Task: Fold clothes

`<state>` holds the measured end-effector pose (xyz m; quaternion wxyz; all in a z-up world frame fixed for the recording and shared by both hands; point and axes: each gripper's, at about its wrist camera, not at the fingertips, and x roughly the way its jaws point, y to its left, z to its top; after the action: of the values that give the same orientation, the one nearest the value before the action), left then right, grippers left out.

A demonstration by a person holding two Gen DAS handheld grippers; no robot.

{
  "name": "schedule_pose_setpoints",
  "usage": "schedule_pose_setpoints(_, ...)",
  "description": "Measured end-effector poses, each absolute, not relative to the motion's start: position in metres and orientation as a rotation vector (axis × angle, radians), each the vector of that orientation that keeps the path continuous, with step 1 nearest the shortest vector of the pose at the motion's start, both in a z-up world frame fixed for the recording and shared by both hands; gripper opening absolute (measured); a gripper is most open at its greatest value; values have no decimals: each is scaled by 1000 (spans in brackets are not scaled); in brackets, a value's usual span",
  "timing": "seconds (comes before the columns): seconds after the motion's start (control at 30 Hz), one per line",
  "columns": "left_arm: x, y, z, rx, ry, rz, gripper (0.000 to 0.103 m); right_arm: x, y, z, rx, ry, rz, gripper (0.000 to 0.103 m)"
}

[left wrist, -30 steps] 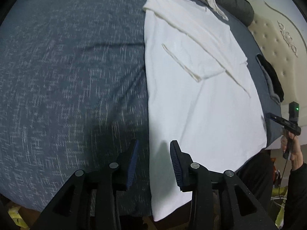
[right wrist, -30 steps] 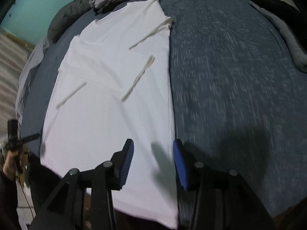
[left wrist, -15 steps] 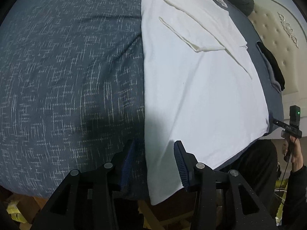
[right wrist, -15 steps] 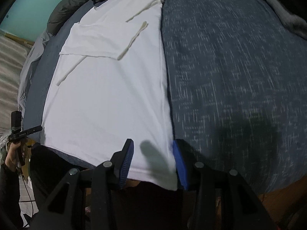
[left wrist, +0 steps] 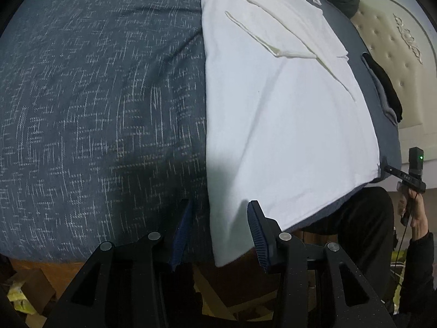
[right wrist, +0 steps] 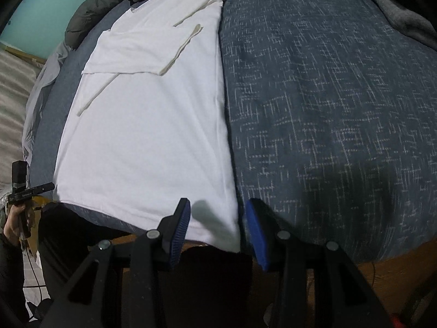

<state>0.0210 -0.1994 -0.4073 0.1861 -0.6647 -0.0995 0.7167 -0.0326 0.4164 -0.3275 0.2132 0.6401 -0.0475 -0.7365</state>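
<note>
A white T-shirt (left wrist: pixel 286 104) (right wrist: pixel 147 125) lies flat on the dark blue bedspread (left wrist: pixel 95 95) (right wrist: pixel 327 95), sleeves folded inward, its hem hanging over the near bed edge. My left gripper (left wrist: pixel 218 224) is open, its blue pads straddling the hem's left corner without touching. My right gripper (right wrist: pixel 215 218) is open as well, its pads on either side of the hem's right corner. Each gripper shows in the other's view, held in a hand at the frame edge.
Grey and dark garments (right wrist: pixel 114 0) are piled at the far end of the bed. A dark garment (left wrist: pixel 382 82) lies by the cream tufted headboard (left wrist: pixel 396 41). A grey cloth (right wrist: pixel 396 13) lies at the right. The wooden bed frame (left wrist: pixel 41 268) shows below the edge.
Both grippers have drawn back and down toward the near bed edge, from above the shirt's lower body to its two hem corners. Both stay open.
</note>
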Motion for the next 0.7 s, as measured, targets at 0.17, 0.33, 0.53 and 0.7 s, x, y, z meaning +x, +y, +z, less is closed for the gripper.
schedule_pose_setpoints(0.17, 30, -197, -412, -1874, -262, 2007, 45, -28, 414, -330, 1778, -117, -2040, 41)
schedule_pose_setpoints(0.33, 37, -198, -413, -1861, -250, 2031, 25, -26, 413, -332, 1774, -108, -2040, 10)
schedule_pose_setpoints(0.53, 44, -206, -403, -1825, -269, 2042, 13, -26, 414, -325, 1743, -132, -2040, 9)
schedule_pose_setpoints(0.7, 47, -210, -399, -1804, -300, 2034, 2, -26, 415, -319, 1714, -153, -2042, 8)
